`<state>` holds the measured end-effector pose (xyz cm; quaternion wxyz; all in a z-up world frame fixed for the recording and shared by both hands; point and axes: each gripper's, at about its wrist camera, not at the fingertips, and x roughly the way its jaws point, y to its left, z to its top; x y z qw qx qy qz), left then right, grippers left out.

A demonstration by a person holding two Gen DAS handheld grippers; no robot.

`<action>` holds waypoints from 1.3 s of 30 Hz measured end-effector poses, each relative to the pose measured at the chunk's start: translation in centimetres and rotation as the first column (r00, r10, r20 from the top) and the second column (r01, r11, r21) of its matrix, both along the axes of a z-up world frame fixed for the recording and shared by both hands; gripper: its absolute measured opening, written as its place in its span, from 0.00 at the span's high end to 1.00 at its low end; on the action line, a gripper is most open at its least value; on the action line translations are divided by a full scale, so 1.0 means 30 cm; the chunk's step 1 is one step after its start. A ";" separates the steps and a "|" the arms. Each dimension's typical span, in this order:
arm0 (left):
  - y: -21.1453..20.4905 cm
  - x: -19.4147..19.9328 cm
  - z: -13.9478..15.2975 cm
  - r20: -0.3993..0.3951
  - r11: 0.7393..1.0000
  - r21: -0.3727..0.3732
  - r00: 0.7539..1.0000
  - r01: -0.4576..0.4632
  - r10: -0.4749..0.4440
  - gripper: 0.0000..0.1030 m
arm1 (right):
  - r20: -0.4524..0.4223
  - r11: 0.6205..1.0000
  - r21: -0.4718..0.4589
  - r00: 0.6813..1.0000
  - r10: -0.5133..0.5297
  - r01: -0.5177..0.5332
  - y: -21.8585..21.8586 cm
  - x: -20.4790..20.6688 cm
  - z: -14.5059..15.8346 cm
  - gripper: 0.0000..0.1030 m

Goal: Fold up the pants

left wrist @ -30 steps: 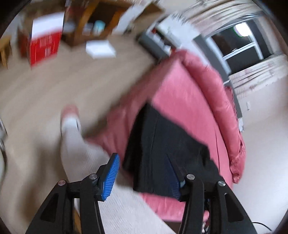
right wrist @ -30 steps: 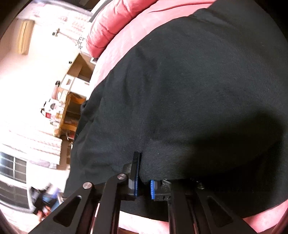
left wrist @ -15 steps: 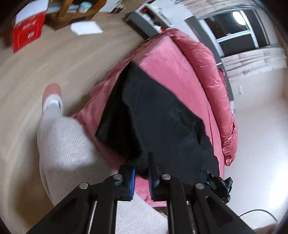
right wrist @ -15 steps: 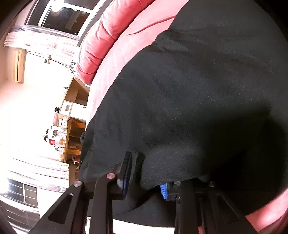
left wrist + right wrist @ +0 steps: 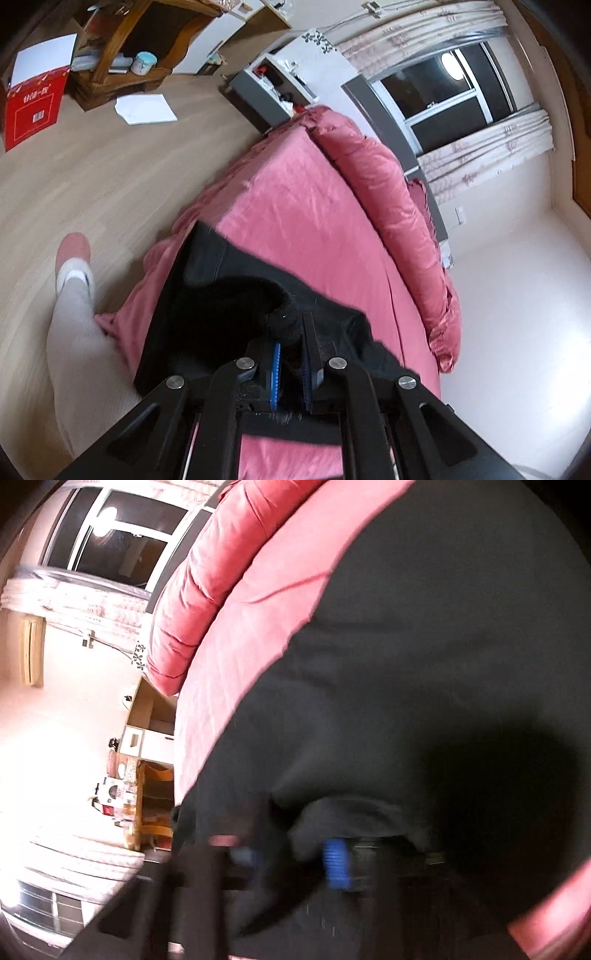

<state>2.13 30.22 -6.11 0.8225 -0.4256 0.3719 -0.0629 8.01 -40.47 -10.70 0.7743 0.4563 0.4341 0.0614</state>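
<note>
Black pants [image 5: 207, 306] lie on the near end of a pink bed [image 5: 306, 218], partly hanging over its edge. My left gripper [image 5: 290, 354] is shut on a ribbed hem of the pants and lifts it off the bed. In the right wrist view the pants [image 5: 406, 664] fill most of the frame. My right gripper [image 5: 291, 856] is blurred; its blue pads [image 5: 336, 862] stand apart with a fold of black cloth lying loosely between them.
A rolled pink duvet [image 5: 388, 177] lies along the bed's far side. The person's leg in light trousers [image 5: 77, 332] stands on the wooden floor at the left. A red box [image 5: 33, 107], a white paper [image 5: 146, 109] and a wooden shelf [image 5: 122, 55] are beyond.
My left gripper went from open beside the pants to shut on the hem and lifted it. My right gripper went from shut on the cloth to open, and is moving.
</note>
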 end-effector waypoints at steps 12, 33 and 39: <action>-0.002 0.063 0.052 0.005 0.971 0.227 0.997 0.078 -0.081 0.92 | 0.217 0.956 -0.264 0.958 0.188 -0.128 0.027 -0.046 0.297 0.89; 0.007 -0.063 -0.240 -0.280 0.987 0.122 0.958 0.102 -0.065 0.86 | -0.088 0.974 -0.067 0.974 0.210 -0.216 -0.019 -0.165 0.007 0.91; 0.073 -0.118 -0.114 -0.227 0.967 0.245 0.966 -0.067 0.124 0.74 | -0.024 0.990 -0.062 0.992 0.126 -0.127 -0.106 -0.196 0.024 0.49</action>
